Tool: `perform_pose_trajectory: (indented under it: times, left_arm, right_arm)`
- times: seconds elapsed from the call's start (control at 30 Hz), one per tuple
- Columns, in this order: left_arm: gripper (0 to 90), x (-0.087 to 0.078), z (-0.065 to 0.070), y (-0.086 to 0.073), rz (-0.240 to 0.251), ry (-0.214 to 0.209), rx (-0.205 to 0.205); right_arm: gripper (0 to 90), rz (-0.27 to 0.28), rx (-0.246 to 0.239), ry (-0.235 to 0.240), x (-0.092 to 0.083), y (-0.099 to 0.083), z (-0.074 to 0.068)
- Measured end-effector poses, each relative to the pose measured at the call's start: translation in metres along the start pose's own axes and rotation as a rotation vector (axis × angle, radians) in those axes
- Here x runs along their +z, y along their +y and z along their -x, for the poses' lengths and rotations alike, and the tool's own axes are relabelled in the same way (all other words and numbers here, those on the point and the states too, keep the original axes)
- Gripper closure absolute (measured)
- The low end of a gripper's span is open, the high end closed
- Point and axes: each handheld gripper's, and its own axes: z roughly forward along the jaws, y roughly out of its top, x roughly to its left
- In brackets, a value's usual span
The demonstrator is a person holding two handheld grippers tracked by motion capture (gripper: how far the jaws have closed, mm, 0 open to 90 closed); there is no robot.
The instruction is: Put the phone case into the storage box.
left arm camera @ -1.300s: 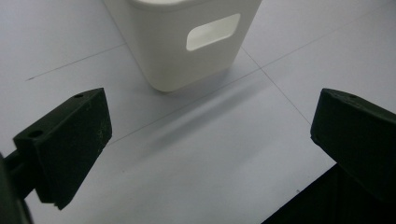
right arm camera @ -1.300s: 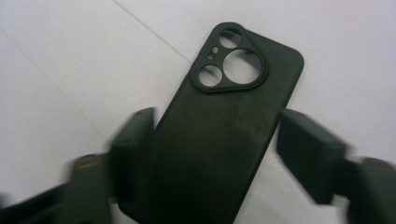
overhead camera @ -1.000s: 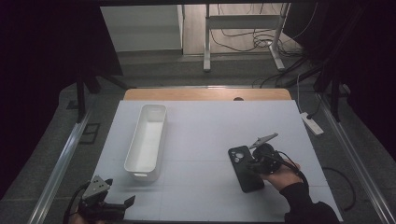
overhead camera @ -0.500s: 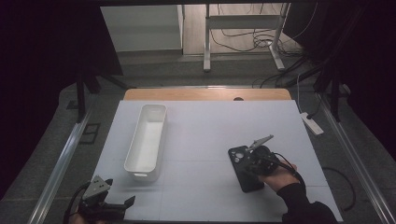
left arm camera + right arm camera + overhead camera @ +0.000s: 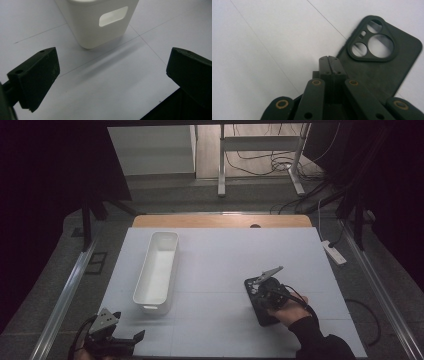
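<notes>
the right gripper (image 5: 328, 58) has just pinched its jaws together on the phone case's (image 5: 387, 65) edge, ready for lifting toward the bin (image 5: 157, 270) at ten o'clock; left gripper (image 5: 110, 75) gapes apart.

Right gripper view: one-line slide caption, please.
Right tongs shut on the edge of a black phone case lying on the white table.

You work at a white table (image 5: 215, 250) whose far edge shows a strip of bare wood (image 5: 220, 221). Grey floor (image 5: 165, 195) surrounds it, with metal rails (image 5: 65, 290) along both sides. Beyond the far edge stands a metal-legged frame (image 5: 260, 150) over tangled cables (image 5: 260, 162). A white power strip (image 5: 333, 252) lies off the right edge. Darkness closes both sides.
</notes>
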Motion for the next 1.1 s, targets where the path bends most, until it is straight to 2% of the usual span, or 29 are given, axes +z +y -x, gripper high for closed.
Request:
perform_pose_trajectory:
  times: [0.43,0.77,1.1]
  left_arm:
    - [0.0,0.0,0.0,0.0,0.0,0.001,0.002]
    - [0.0,0.0,0.0,0.0,0.0,0.001,0.004]
    - [0.0,0.0,0.0,0.0,0.001,0.0,0.004]
  right_arm:
    - [89.9,-0.015,-0.019,0.0,0.01,0.003,-0.006]
    - [89.9,-0.063,-0.041,0.002,0.023,-0.002,-0.013]
    - [89.9,-0.067,-0.026,0.011,0.023,-0.006,-0.011]
